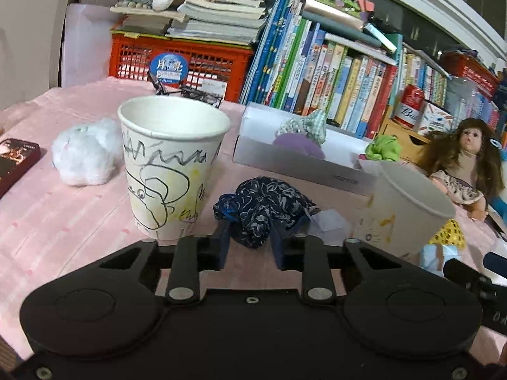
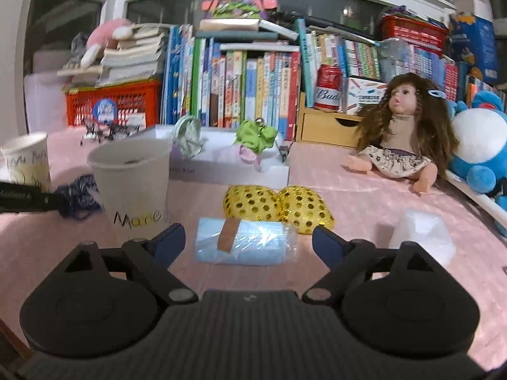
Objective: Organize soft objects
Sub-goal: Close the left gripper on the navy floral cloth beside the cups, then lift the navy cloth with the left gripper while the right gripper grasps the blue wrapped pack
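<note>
My left gripper [image 1: 250, 237] is shut on a dark blue floral scrunchie [image 1: 263, 202] that lies on the pink cloth between two paper cups. One pad presses on each side of it. In the right wrist view the same scrunchie [image 2: 79, 196] shows behind the "Marcel" cup [image 2: 133, 183]. My right gripper [image 2: 248, 242] stands open low over the cloth. A light blue plastic-wrapped pack [image 2: 244, 247] lies between its fingers, untouched. Just beyond it sits a gold sequined scrunchie [image 2: 279, 205]. A white box [image 2: 228, 171] holds a green scrunchie [image 2: 255, 134] and a checked one [image 2: 188, 136].
A scribbled paper cup [image 1: 171, 164] and a white fluffy ball [image 1: 84, 155] stand left of the left gripper. A doll [image 2: 402, 133] and a blue plush [image 2: 478, 155] sit at the right. A clear plastic piece [image 2: 424, 234] lies nearby. Books and a red crate [image 1: 180, 60] line the back.
</note>
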Demonstrator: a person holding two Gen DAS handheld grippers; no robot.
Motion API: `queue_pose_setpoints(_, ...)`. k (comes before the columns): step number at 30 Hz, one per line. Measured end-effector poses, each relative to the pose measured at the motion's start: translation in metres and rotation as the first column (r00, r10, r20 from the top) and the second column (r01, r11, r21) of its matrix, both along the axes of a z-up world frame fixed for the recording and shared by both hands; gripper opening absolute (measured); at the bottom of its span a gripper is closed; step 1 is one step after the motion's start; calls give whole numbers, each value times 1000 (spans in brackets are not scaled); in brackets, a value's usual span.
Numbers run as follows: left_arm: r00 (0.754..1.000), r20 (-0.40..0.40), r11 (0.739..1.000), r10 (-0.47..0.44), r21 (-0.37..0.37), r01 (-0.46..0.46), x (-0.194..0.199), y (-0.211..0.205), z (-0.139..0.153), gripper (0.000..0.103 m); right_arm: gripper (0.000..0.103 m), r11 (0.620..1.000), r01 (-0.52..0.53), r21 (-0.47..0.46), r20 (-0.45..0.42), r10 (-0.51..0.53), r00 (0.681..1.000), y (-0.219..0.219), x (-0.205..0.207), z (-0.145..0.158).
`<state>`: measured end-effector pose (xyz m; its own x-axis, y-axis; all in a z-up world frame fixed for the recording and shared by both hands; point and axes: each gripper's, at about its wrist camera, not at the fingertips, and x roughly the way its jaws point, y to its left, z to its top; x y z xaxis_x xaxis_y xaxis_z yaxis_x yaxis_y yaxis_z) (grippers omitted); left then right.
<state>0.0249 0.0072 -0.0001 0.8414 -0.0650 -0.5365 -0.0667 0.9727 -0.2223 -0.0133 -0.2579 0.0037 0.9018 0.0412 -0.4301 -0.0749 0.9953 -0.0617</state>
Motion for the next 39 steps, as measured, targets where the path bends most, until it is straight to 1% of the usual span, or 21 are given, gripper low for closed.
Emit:
queue_pose_setpoints(2, 1000, -7, 1000, -11, -14, 11, 4, 0, -2, 13, 93, 1000, -7, -26, -12, 7, 1000, 4, 3, -2)
queue_pose_setpoints(4, 1000, -1, 1000, -16, -5, 16, 3, -2, -1, 10, 93, 999, -8, -40, -21, 7, 1000, 7, 5, -3)
queue_pose_setpoints(6, 999, 12, 999, -30, 20, 30, 0, -4, 0, 9, 93, 999, -8, -41, -29, 6, 1000, 8, 7, -4)
queue_pose_setpoints(10, 998, -5, 998, -68, 11, 68, -10, -2, 3, 6, 93, 999, -2, -33, -40, 1, 999, 8, 11, -4)
queue_pose_setpoints(13, 995, -13, 995, -95, 25, 95, -23, -2, 7, 4, 93, 999, -2, -34, -47, 0, 999, 8, 14, -5)
queue_pose_setpoints(18, 985, -27, 984, -168, 51, 169, -51, -1, 12, 5, 93, 999, 4, -42, -61, -6, 998, 8, 18, -8)
queue_pose_setpoints(19, 984, -25, 982, -179, 59, 180, -54, -1, 12, 6, 93, 999, 5, -40, -64, -8, 998, 7, 19, -8)
queue_pose_setpoints(21, 984, -5, 980, -181, 84, 181, -60, -1, 14, 13, 93, 1000, 9, -29, -69, -11, 998, 5, 21, -9)
queue_pose_setpoints(22, 986, 10, 982, -167, 92, 166, -60, -1, 14, 25, 93, 1000, 12, -25, -71, -14, 997, 5, 22, -9)
queue_pose_setpoints(23, 989, 18, 985, -149, 96, 146, -58, -1, 15, 32, 93, 1000, 15, -21, -72, -16, 997, 5, 23, -10)
queue_pose_setpoints(24, 991, 18, 987, -134, 89, 132, -55, 0, 15, 45, 93, 1000, 17, -19, -73, -18, 997, 5, 23, -10)
queue_pose_setpoints(27, 993, 33, 993, -110, 50, 108, -41, 2, 15, 50, 93, 1000, 21, -19, -80, -22, 997, 5, 25, -13)
queue_pose_setpoints(28, 994, 30, 993, -108, 55, 106, -36, 1, 13, 53, 93, 1000, 22, -17, -83, -23, 996, 5, 25, -13)
queue_pose_setpoints(30, 995, 2, 991, -97, 88, 96, -21, -3, 9, 53, 93, 1000, 24, -11, -83, -25, 996, 4, 26, -12)
queue_pose_setpoints(32, 996, -28, 991, -87, 96, 89, -10, -6, 5, 46, 93, 1000, 26, -8, -89, -27, 996, 4, 26, -13)
queue_pose_setpoints(34, 995, -49, 994, -85, 68, 88, -2, -5, 1, 25, 93, 1000, 25, -6, -92, -25, 995, 4, 27, -13)
queue_pose_setpoints(35, 995, -52, 995, -87, 53, 90, -1, -4, 0, 23, 93, 1000, 24, -6, -95, -24, 995, 4, 28, -13)
queue_pose_setpoints(36, 995, -50, 995, -86, 51, 89, -1, -4, 1, 16, 93, 1000, 21, -8, -97, -22, 995, 4, 28, -13)
queue_pose_setpoints(37, 995, -44, 994, -87, 62, 90, -3, -4, 2, 12, 93, 1000, 20, -10, -98, -20, 995, 4, 28, -13)
queue_pose_setpoints(39, 994, -39, 991, -101, 84, 104, -9, -4, 4, 10, 93, 1000, 17, -15, -99, -18, 995, 5, 28, -14)
